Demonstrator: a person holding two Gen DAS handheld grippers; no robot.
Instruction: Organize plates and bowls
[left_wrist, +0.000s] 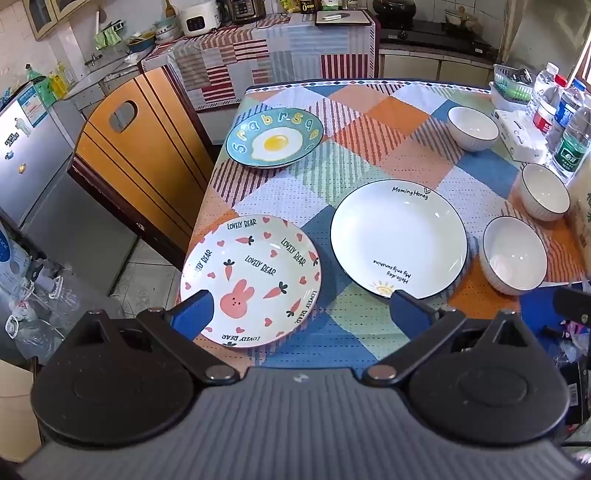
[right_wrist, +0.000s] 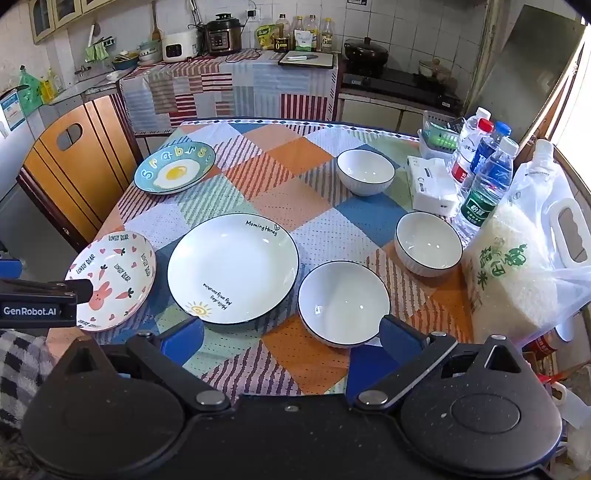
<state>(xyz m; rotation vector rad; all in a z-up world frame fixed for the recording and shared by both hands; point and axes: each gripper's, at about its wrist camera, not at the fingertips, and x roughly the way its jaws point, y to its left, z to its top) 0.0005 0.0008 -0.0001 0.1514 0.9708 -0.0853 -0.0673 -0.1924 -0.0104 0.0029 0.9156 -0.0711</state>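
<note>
Three plates lie apart on the checked tablecloth: a pink rabbit plate (left_wrist: 251, 280) (right_wrist: 112, 277) near left, a white "Morning Honey" plate (left_wrist: 399, 236) (right_wrist: 232, 266) in the middle, a blue fried-egg plate (left_wrist: 275, 136) (right_wrist: 175, 171) far left. Three white bowls stand apart on the right: near (left_wrist: 515, 254) (right_wrist: 343, 301), middle (left_wrist: 545, 192) (right_wrist: 428, 243), far (left_wrist: 472, 127) (right_wrist: 365, 170). My left gripper (left_wrist: 301, 314) is open and empty, above the near table edge by the rabbit plate. My right gripper (right_wrist: 291, 336) is open and empty, just before the near bowl.
Water bottles (right_wrist: 487, 177), a tissue pack (right_wrist: 432, 184), a green basket (right_wrist: 439, 138) and a rice bag (right_wrist: 517, 266) crowd the table's right side. A wooden chair (left_wrist: 136, 147) stands at the table's left. Kitchen counters lie behind.
</note>
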